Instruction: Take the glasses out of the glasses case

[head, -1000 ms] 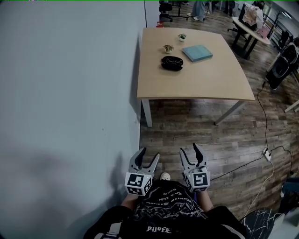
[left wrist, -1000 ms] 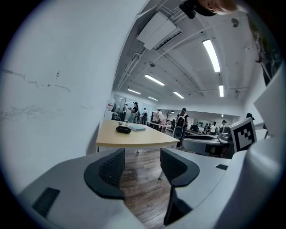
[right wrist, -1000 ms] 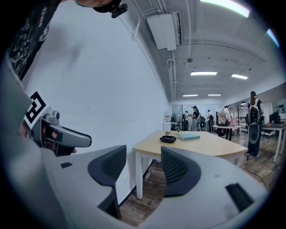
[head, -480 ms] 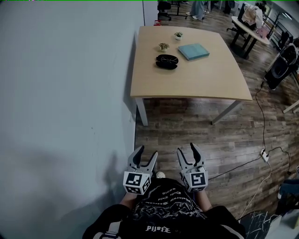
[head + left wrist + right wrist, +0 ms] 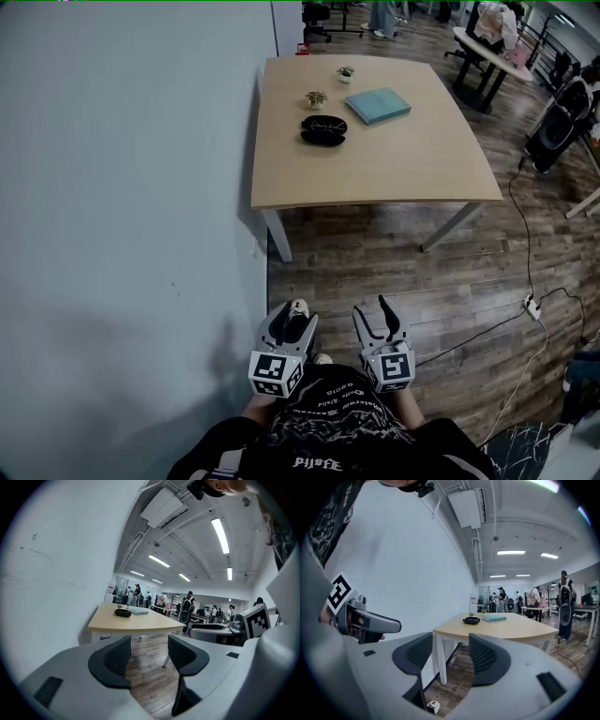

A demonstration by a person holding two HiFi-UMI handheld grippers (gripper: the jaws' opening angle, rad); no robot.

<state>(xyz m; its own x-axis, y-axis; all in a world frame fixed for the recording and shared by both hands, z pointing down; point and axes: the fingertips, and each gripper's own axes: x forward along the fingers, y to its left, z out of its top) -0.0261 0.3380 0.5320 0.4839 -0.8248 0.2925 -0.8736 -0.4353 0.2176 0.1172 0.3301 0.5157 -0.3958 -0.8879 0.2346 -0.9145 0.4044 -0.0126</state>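
A black glasses case (image 5: pixel 323 129) lies on the far left part of the wooden table (image 5: pixel 375 159); it also shows as a small dark shape, the glasses case (image 5: pixel 123 613) in the left gripper view and the glasses case (image 5: pixel 471 620) in the right gripper view. Whether it is open and holds glasses I cannot tell at this distance. Both grippers hang close to my body, well short of the table. My left gripper (image 5: pixel 290 319) is open and empty, as is my right gripper (image 5: pixel 372 314). The left gripper (image 5: pixel 149 654) and right gripper (image 5: pixel 450 652) show nothing between their pads.
A teal book (image 5: pixel 378 105) and two tiny potted plants (image 5: pixel 316 98) sit near the case. A grey wall (image 5: pixel 131 187) runs along my left. Cables and a power strip (image 5: pixel 532 306) lie on the wood floor at right. People and desks fill the room beyond.
The table has shifted left and slightly up in the head view as my view moved. A shoe tip now shows between the left gripper's jaws. Both grippers stay open.
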